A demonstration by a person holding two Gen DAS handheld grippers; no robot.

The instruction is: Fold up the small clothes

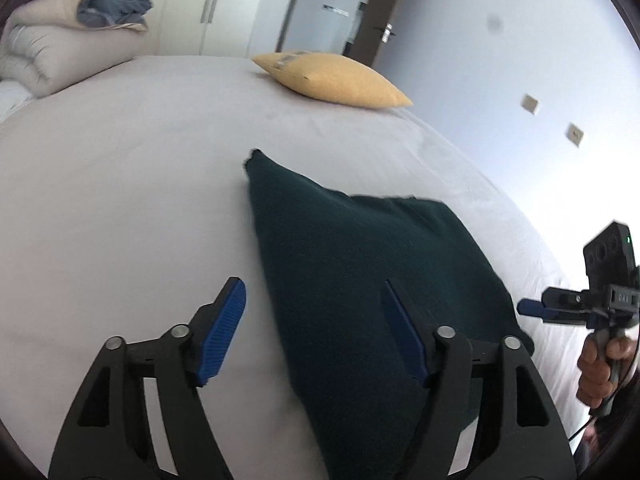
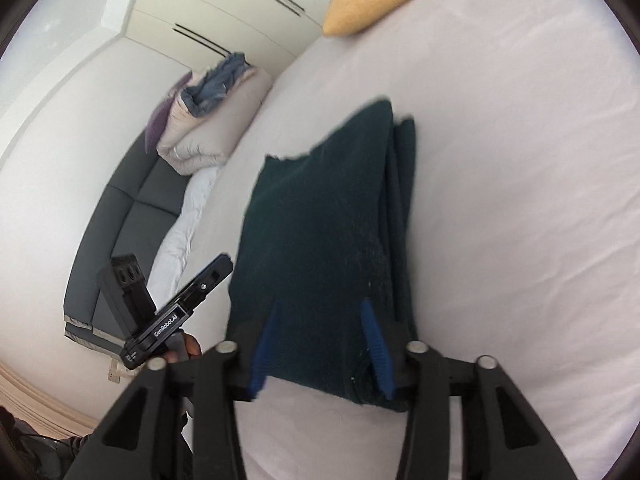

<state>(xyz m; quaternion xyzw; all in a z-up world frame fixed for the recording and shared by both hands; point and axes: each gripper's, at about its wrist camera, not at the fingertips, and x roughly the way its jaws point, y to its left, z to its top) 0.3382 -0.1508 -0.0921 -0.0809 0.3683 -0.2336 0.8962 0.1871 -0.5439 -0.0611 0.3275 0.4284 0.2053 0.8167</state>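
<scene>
From the left wrist, the left gripper [image 1: 314,330] hangs with jaws open and empty over the near edge of the folded dark green garment [image 1: 360,264] lying on the bed [image 1: 120,200].

From the right wrist, the right gripper [image 2: 320,344] also stands open, gripping nothing. The fold looks finished; next, I'd guess, comes setting it aside.

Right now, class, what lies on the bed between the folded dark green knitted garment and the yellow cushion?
Only bare white bedsheet separates garment from cushion, clearest in the left wrist view.
</scene>
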